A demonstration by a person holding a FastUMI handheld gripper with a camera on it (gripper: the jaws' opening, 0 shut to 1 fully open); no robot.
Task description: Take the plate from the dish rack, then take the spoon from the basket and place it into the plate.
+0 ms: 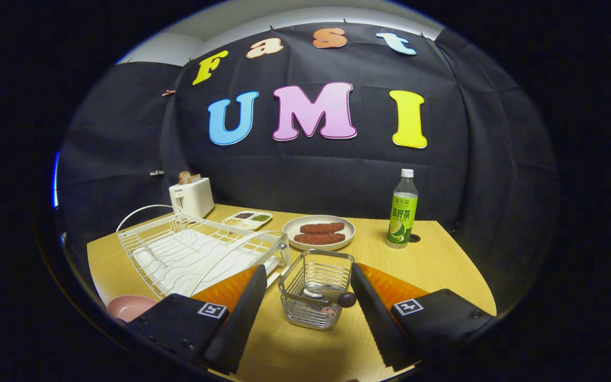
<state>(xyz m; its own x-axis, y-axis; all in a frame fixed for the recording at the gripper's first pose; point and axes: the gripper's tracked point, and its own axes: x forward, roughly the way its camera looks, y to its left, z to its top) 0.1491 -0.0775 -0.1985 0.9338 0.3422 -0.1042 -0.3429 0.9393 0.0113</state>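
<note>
A small wire basket [313, 305] stands on the wooden table between my two fingers. A spoon [329, 293] lies across it, and its dark handle end pokes out toward the right finger. My gripper [308, 268] is open and wide, with its fingers on either side of the basket and not touching it. A pink plate [129, 306] rests flat on the table just left of the left finger, partly hidden by it. The white dish rack [194, 249] stands beyond the left finger and holds no plate.
A white toaster [191, 197] stands behind the rack. Next to it lies a small sectioned tray [247, 218]. A beige plate with two brown slabs [319, 232] sits beyond the basket, and a green-labelled bottle [402, 212] stands to its right. The table edge [478, 276] runs close on the right.
</note>
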